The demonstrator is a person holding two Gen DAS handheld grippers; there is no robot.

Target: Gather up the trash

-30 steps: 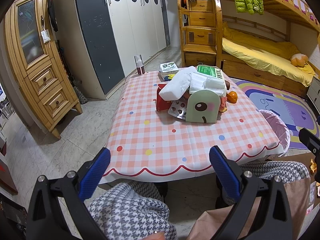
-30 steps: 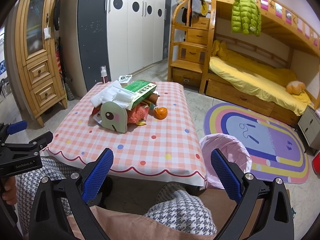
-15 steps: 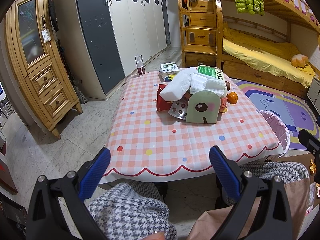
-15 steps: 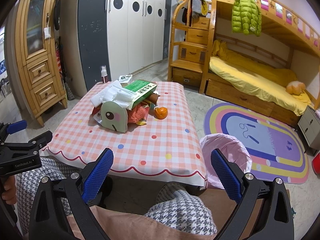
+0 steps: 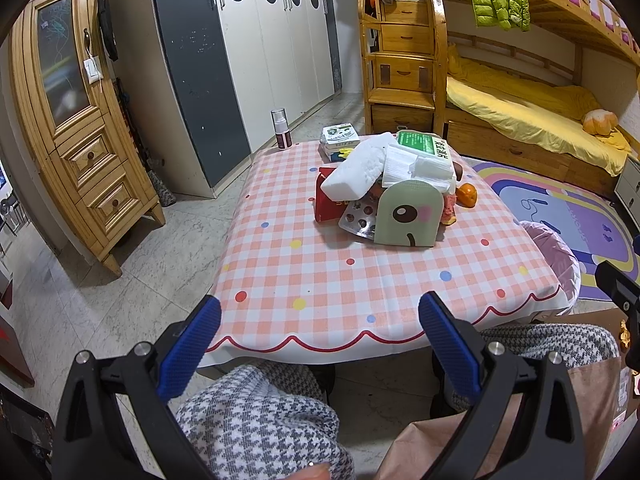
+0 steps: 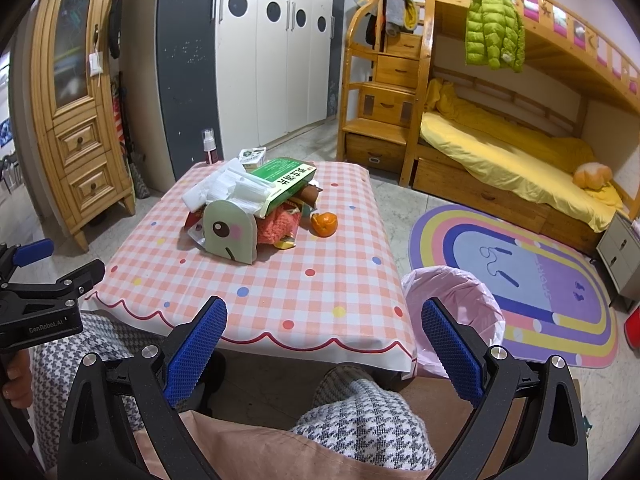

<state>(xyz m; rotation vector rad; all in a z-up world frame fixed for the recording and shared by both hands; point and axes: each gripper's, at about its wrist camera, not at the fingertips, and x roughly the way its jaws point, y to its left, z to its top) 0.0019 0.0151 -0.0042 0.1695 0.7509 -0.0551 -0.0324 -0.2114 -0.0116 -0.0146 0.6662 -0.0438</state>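
A heap of trash sits mid-table behind a green arch-shaped card with a cartoon eye [image 5: 408, 216] [image 6: 230, 232]. In the heap are a white foam block [image 5: 356, 172], a green box [image 5: 426, 146] [image 6: 286, 176], a blister pack [image 5: 358, 220], a red carton [image 5: 326, 200] and an orange peel [image 5: 466, 194] [image 6: 324, 224]. A bin lined with a pink bag [image 6: 456, 300] [image 5: 554, 256] stands on the floor by the table's right edge. My left gripper [image 5: 316, 340] and right gripper [image 6: 324, 340] are both open and empty, held low over the person's lap, short of the near table edge.
The low table wears a pink checked cloth [image 5: 340, 280]. A spray bottle [image 5: 282, 128] and a small box [image 5: 340, 140] stand at its far end. Around it are a wooden cabinet [image 5: 80, 140], wardrobes [image 5: 260, 40], a bunk bed [image 6: 500, 140] and a rainbow rug [image 6: 520, 280].
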